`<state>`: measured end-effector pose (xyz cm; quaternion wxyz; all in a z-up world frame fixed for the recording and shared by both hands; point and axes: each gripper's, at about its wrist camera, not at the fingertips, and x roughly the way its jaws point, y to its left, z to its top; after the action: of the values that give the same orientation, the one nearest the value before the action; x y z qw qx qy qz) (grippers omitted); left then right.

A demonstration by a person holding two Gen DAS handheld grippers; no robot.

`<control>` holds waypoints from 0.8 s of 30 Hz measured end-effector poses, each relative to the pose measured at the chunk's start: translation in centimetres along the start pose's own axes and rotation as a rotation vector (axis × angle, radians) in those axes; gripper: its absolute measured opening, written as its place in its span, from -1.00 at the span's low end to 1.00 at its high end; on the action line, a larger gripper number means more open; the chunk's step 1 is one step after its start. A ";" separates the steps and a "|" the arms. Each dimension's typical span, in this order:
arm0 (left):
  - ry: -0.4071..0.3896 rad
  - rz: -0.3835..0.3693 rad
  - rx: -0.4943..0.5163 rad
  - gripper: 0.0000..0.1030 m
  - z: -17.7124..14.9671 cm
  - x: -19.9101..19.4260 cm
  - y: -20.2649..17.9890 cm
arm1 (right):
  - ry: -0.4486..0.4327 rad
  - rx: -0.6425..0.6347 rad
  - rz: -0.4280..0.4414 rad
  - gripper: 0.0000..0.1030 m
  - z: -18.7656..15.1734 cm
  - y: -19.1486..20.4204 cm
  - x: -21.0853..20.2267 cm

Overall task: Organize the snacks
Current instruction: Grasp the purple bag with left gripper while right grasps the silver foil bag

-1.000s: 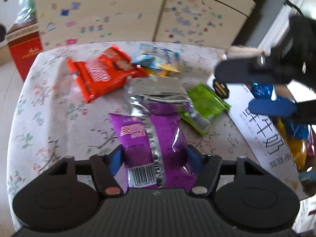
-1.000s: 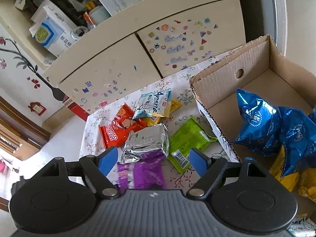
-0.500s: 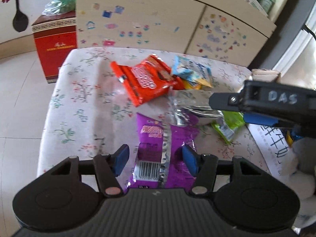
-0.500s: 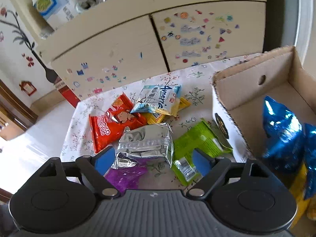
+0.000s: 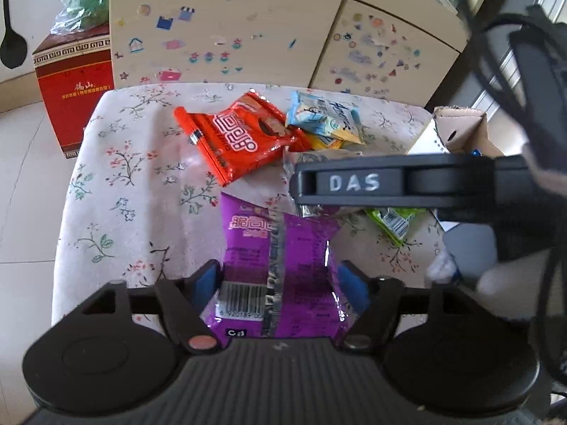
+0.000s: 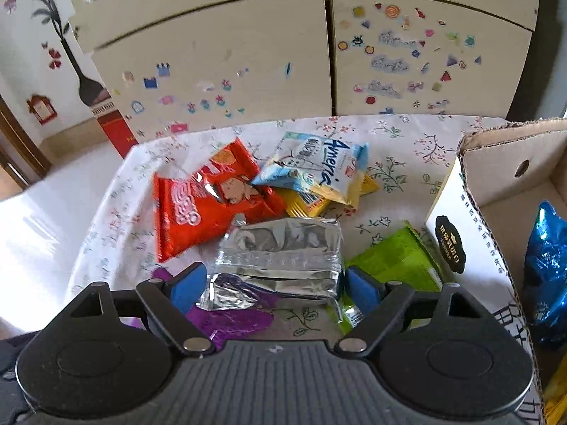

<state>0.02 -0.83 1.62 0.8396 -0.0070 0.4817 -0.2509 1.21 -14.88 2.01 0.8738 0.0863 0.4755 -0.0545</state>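
Left wrist view: your left gripper (image 5: 280, 279) is over the purple packet (image 5: 280, 248), bottom centre of frame. The jaws are opening; the blue pads stand off either edge of the bag with the packet between them, so it is released, not grasped. Half a second ago those pads sat closer in on the wrapper. Reading: you have let go or are re-setting the grip. The purple packet lies on the floral tablecloth (image 5: 124, 184), not yet boxed.

Your right gripper (image 6: 276, 283) now crosses the right half of the left view as a dark bar, further into frame than a second ago. In its own view it has come lower over the silver packet (image 6: 283, 255), which now fills the gap between its pads. Jaws wide and easing in slightly; the pads flank the packet's ends, and I cannot see them pressing. Not gripped yet, by my judgement. The silver bag looks like your next pick.

Loose on the cloth: red packet (image 6: 198, 209), centre left; light blue packet (image 6: 315, 170) overlapping a yellow packet (image 6: 308, 202), upper centre; green packet (image 6: 397, 258), right of the silver one, against the box wall.

Container: cardboard box (image 6: 496, 163), right edge of the right wrist view, open top. Inside, a shiny blue bag (image 6: 545, 265); something yellow at the lower right corner, too cropped to name.
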 end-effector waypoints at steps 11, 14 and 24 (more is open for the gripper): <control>0.006 0.046 0.082 0.57 -0.3 1.1 -1.5 | -0.010 0.011 0.019 0.11 -0.5 -0.7 -0.7; 0.002 0.060 0.085 0.48 -0.4 1.1 -1.6 | -0.009 0.020 0.028 0.10 -0.6 -1.0 -0.8; -0.006 0.061 0.029 0.19 0.0 0.5 -0.6 | -0.028 0.086 0.063 0.04 -0.3 -1.8 -2.1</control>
<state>-0.03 -1.58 1.36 0.8482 0.0192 0.4756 -0.2323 -0.45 -16.61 3.43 0.8772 0.1378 0.4574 -0.0486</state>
